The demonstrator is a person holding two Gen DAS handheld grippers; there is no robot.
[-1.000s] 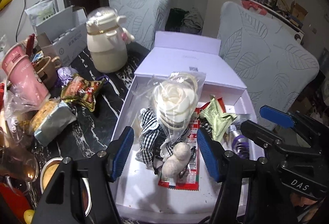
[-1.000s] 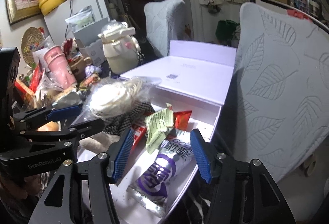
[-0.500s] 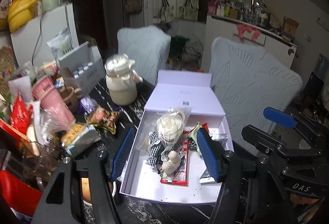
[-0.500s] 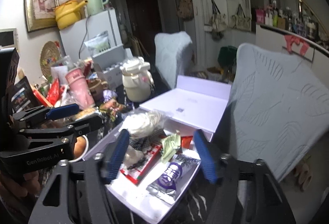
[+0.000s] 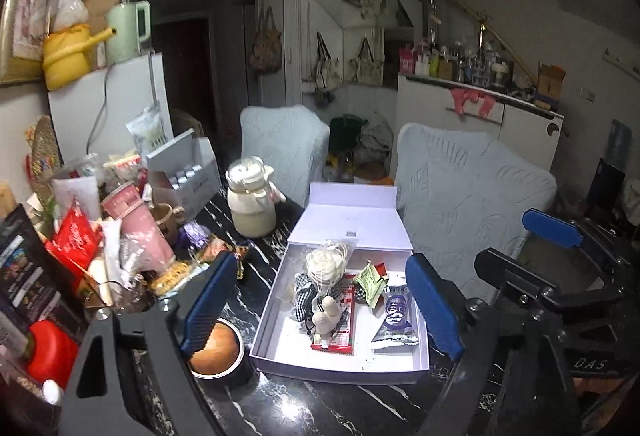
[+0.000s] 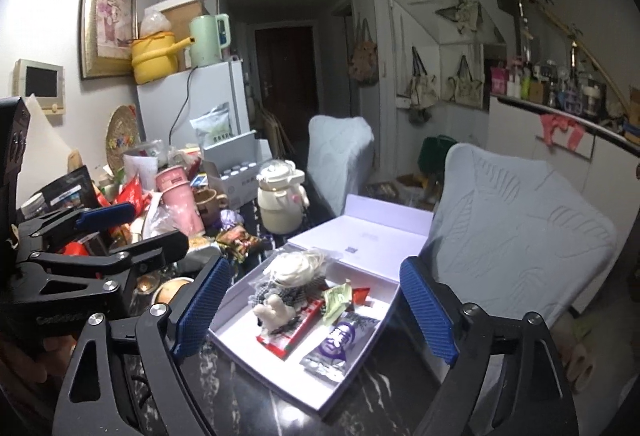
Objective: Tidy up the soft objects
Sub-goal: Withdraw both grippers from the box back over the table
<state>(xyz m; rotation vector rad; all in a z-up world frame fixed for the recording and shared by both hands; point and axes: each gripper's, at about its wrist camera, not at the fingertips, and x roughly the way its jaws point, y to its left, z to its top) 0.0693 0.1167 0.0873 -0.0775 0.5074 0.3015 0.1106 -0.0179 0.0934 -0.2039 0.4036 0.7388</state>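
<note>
**White gift box holds the soft items, both grippers spreading above it**

Lavender-white and rigid, the shallow rectangular cardboard box (image 5: 280,290) sits on the black marble-veined table (image 5: 320,408) with its hinged lid (image 5: 352,226) folded back flat behind it. Inside, toward the left, lies a clear plastic bag with a cream fabric rose (image 5: 325,263) on top of a black-and-white gingham bow (image 5: 303,288), and a small cream plush figure (image 5: 329,314) rests against them, partly over a long red snack wrapper (image 5: 345,316). To the right of these are a crumpled green sachet (image 5: 370,281) and a purple-and-silver foil snack pouch (image 5: 395,316), lying flat on the box floor.

The left gripper (image 5: 320,308), with blue ribbed pads (image 5: 206,306), hangs above the near edge of the box; its jaws are opening and nothing sits between them. The right gripper (image 6: 314,310) hovers over the same box from the other side, its jaws also opening, empty. In the right wrist view the left gripper appears at the left edge.

Left of the box stand a cream round-bodied thermos jug (image 5: 253,202), a pink tumbler (image 5: 140,224) and a heap of snack packets (image 5: 76,236).
</note>
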